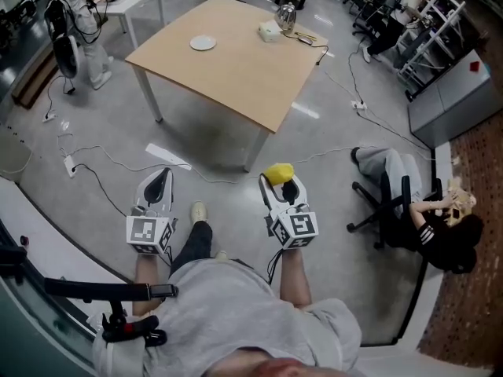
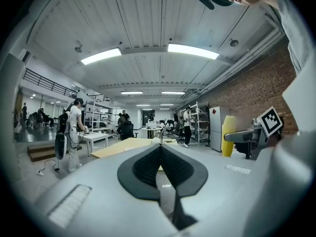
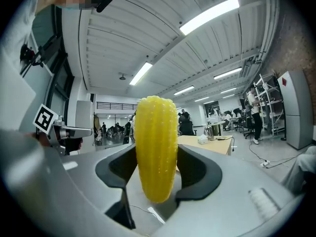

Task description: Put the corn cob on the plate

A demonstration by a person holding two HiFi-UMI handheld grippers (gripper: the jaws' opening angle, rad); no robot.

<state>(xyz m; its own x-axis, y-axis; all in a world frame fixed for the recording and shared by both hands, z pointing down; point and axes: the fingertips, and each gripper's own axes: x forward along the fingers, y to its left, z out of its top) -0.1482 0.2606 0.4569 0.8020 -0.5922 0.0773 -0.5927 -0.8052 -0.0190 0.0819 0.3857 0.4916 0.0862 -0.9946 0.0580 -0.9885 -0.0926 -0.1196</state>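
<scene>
My right gripper [image 1: 280,181] is shut on a yellow corn cob [image 1: 278,173], which stands upright between the dark pads [image 3: 197,169] in the right gripper view, the corn cob [image 3: 156,147] filling the middle. My left gripper [image 1: 161,181] is shut with nothing in it, its jaws meeting in the left gripper view [image 2: 160,146]. The white plate [image 1: 203,43] lies on the wooden table [image 1: 236,69] well ahead of both grippers. From the left gripper view the corn cob [image 2: 228,135] shows at the right.
A tissue box [image 1: 269,31] and a metal kettle [image 1: 287,16] sit at the table's far side. Cables [image 1: 102,163] run over the grey floor. A person on an office chair [image 1: 409,210] is at the right, another person [image 1: 82,14] stands at the far left.
</scene>
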